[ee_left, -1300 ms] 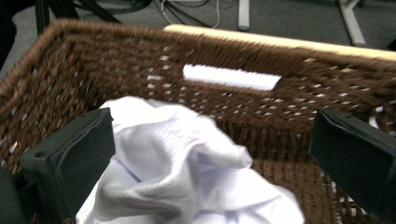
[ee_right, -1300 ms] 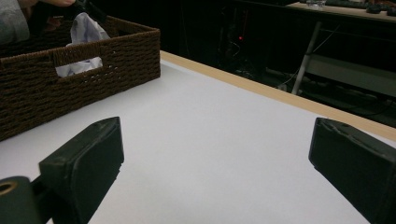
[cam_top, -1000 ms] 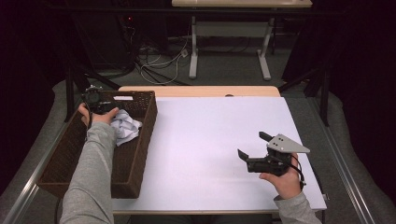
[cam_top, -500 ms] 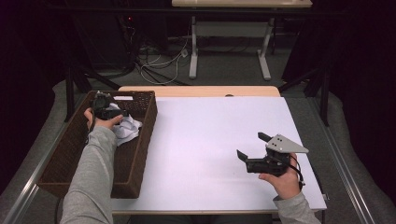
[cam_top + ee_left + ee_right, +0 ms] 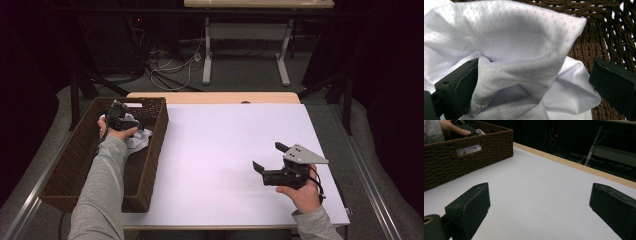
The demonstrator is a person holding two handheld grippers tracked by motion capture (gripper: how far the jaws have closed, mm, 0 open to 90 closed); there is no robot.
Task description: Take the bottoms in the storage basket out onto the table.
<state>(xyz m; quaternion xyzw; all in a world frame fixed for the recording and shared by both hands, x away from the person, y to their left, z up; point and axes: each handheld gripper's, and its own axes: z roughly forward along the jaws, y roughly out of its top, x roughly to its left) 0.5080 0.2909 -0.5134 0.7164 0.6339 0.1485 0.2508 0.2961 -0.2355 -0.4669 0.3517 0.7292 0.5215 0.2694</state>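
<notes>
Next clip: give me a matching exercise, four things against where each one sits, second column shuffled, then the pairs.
Things:
1. white cloth
2. left hand-held gripper
3. right hand-held gripper
4. wicker basket

Places:
A. over the bare white table, jaws open
B. at the table's left edge
C. bunched inside the basket
D. down in the basket, jaws open around a fold of cloth

Pairs: 1-C, 2-D, 3-A, 4-B

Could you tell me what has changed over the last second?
The left gripper has dropped from above the basket's far end down into it, onto the white cloth. Its jaws are open, with a fold of the cloth between them, not yet clamped. The right gripper has stayed open above the table, and the basket has not moved.
</notes>
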